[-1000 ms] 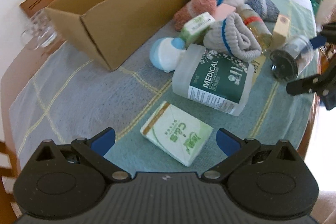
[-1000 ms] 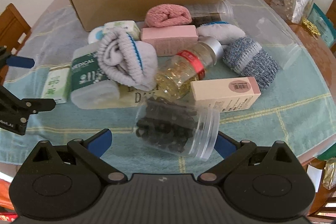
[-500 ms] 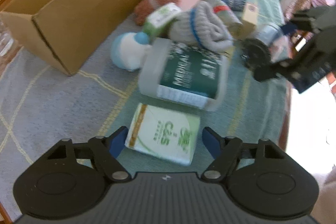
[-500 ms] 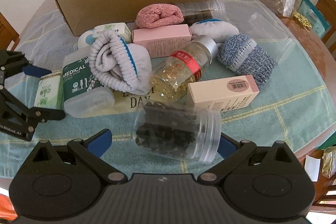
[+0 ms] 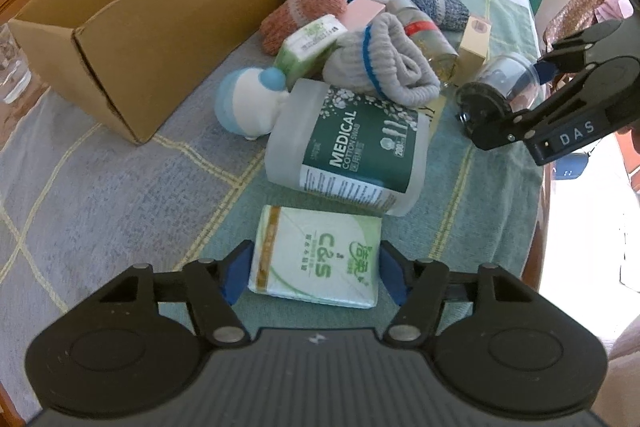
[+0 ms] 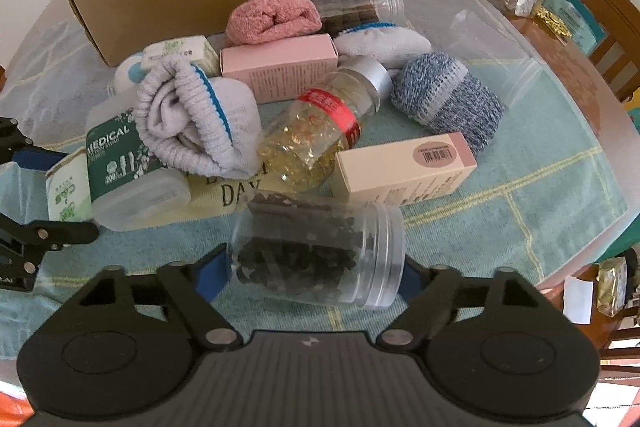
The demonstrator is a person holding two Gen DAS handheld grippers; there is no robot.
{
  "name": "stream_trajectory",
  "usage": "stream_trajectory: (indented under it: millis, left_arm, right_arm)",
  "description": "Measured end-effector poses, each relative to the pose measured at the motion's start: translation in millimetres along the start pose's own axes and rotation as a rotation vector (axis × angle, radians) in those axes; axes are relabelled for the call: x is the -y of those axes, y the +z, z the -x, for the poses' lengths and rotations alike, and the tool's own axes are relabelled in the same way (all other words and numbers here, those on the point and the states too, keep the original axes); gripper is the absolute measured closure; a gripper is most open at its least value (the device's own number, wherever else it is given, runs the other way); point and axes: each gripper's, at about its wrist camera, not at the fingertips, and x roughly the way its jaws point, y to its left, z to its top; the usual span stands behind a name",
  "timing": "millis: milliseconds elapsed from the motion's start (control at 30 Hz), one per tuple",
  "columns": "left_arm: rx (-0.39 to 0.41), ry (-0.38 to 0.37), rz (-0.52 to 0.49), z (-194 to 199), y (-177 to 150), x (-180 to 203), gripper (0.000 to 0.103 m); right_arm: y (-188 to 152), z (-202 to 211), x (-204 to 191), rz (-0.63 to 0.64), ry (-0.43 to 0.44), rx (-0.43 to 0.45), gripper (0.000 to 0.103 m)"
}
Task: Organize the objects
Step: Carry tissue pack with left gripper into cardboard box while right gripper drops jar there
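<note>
The left claw (image 5: 316, 277), jaws just closing, pinches a soft, flat green tissue pack (image 5: 316, 261) lying on the towel-covered tabletop (image 5: 120, 179). The right claw (image 6: 316, 273), also closing, presses on a clear ribbed plastic jar (image 6: 320, 253) of dark pieces. Beyond them lie rolled knit socks (image 6: 196, 123) and a corrugated cardboard box (image 5: 160, 15).

clear jar of dark bits (image 6: 316, 251) on its side between the right gripper's (image 6: 310, 275) closing fingers (image 6: 210, 277)

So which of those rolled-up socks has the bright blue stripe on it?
The pale grey sock at the front, lying on the cotton swab tub. The pink sock and speckled blue sock have no such stripe.
</note>
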Motion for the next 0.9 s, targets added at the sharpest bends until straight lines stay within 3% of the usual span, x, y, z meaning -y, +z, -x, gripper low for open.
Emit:
stream_trajectory:
  millis: [300,533,900]
  left_arm:
    - [0.005,0.026,0.086,46,0,-2,0.038]
    - [0.041,0.098,0.181,85,26,-10,0.038]
    - [0.198,0.273,0.326,107,118,-37,0.038]
  right_arm:
    - [6,20,7,0.011,0.037,0.002,0.024]
    - [28,55,10,0.126,0.067,0.051,0.024]
    - [123,85,16,0.347,0.195,0.205,0.024]
